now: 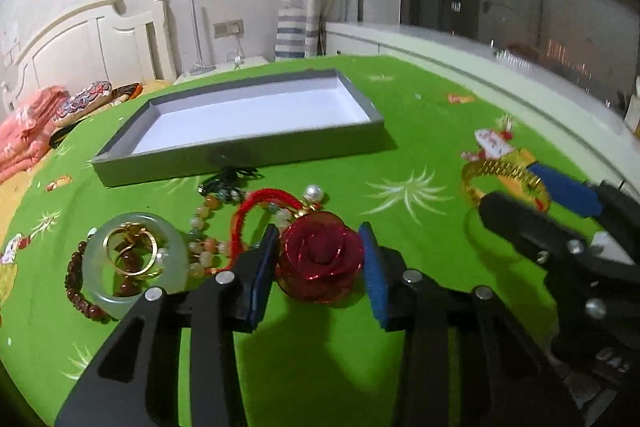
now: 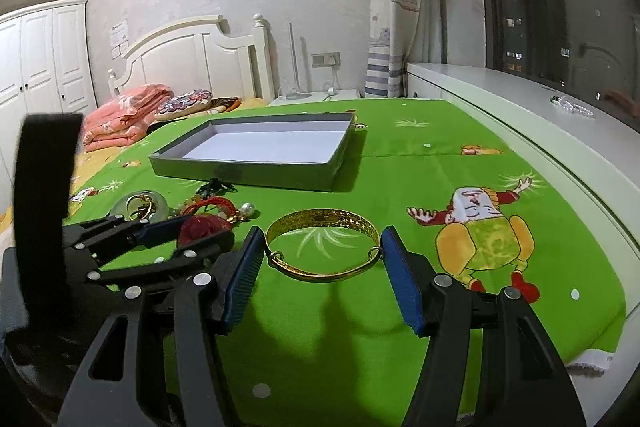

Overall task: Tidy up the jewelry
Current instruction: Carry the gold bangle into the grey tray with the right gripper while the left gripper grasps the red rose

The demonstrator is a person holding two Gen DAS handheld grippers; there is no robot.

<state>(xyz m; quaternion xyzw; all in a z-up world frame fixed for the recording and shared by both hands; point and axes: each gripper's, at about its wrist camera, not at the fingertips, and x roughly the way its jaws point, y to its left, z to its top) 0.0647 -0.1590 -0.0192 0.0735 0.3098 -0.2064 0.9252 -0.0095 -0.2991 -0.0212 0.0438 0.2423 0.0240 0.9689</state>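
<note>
the left gripper (image 1: pixel 320 267) has its two blue pads close on each side of the red rose (image 1: pixel 322 261), and they look like they touch it, at 6 o'clock in the left view. the right gripper (image 2: pixel 322 267) is wide, with the gold bangle (image 2: pixel 322 247) lying between its pads on the green cloth (image 2: pixel 400 167). the grey tray (image 1: pixel 240 151) sits at 12 o'clock behind the rose. a jade ring (image 1: pixel 132 263) and bead strings (image 1: pixel 204 239) lie at 9 o'clock.
</note>
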